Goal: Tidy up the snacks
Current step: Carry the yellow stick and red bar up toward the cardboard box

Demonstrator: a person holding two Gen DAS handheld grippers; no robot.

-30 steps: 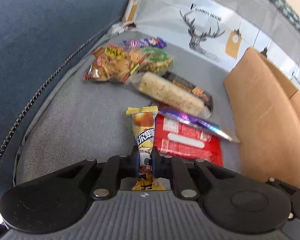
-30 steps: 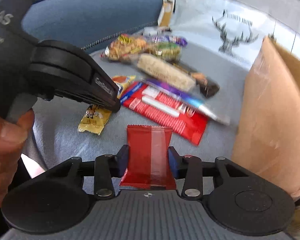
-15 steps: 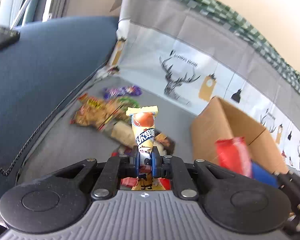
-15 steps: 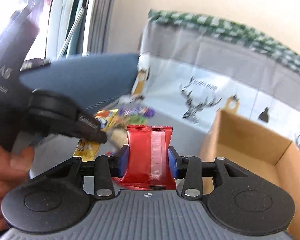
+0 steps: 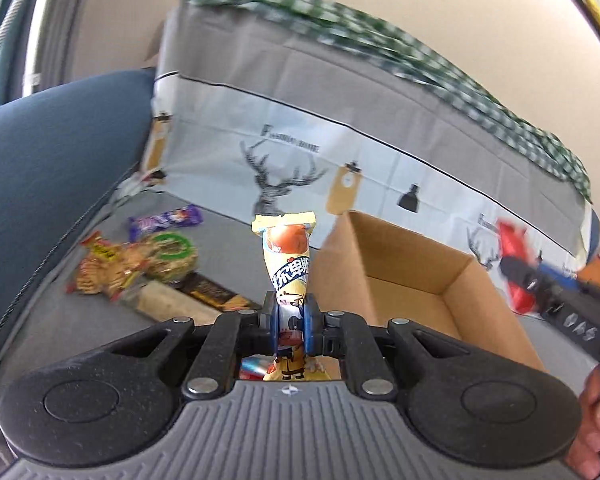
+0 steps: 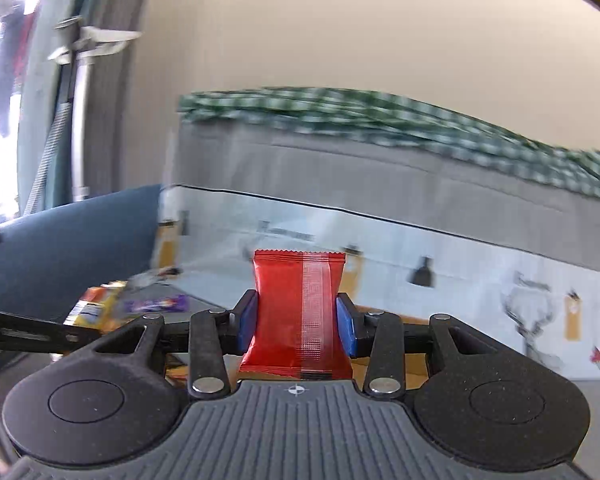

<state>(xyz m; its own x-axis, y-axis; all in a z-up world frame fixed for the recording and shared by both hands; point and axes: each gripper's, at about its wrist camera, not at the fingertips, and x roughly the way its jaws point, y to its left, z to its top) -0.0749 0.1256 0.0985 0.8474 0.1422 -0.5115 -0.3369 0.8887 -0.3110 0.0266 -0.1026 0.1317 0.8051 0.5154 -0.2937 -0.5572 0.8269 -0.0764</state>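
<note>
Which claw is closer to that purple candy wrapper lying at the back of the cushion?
Probably the left. The left claw, clamping a yellow snack stick, hangs beside the purple candy wrapper and snack pile. The right claw, gripping a red packet, hangs beyond the cardboard box.

Blurred red packet [image 5: 514,264] at far right

Left wrist view raised, facing forward and slightly down over the open cardboard box [image 5: 416,276] at centre right, right wrist view tilted higher (mostly wall), both close behind their own fingers, shared: deer-print cloth [image 5: 340,152] [image 6: 480,256], purple wrapper [image 5: 166,220] [image 6: 156,303]
</note>
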